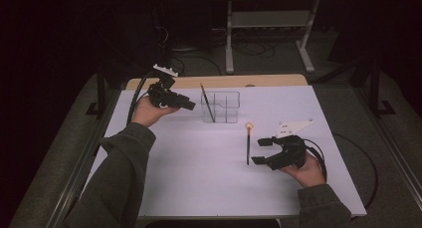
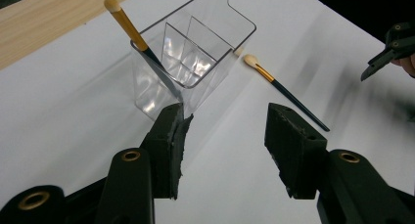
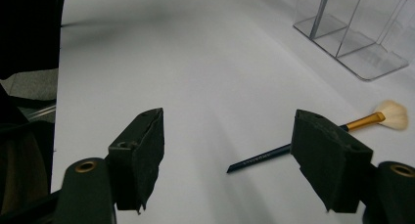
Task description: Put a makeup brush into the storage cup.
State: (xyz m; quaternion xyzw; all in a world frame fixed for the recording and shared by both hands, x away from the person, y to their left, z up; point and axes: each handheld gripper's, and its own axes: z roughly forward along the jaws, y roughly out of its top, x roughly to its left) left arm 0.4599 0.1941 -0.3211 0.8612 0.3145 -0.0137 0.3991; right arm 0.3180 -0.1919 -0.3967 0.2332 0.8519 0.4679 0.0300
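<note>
Brushes are the things in hand: in the high view, one brush [image 1: 207,102] is seen leaning in the left end of a clear box [image 1: 221,107] that stands near the far middle of the bench [image 1: 189,188], its tip sticking up above the rim. A second brush [image 1: 248,144] is laid flat on the white bench top, nearer than the box, with its pale bristles pointed away and its dark handle pointed toward the person. The left gripper [image 1: 191,106] is held just left of the box, off the bench, with nothing between its jaws. The right gripper [image 1: 259,151] is held just right of the lying brush, its jaws spread and bare.

In the left gripper view, the left gripper [image 2: 225,131] is seen with a moderate gap, and nothing is gripped. The standing brush [image 2: 142,43] is shown tilted in the nearest compartment of the box [image 2: 195,53], and the lying brush [image 2: 286,93] is beyond the box on the bench [image 2: 63,111]. The other gripper [image 2: 389,50] is caught at the right edge.

In the right gripper view, the right gripper [image 3: 227,145] is spread wide and empty. The lying brush [image 3: 323,136] is partly hidden behind the right-hand jaw, and a corner of the box [image 3: 352,33] is seen at the upper right.
</note>
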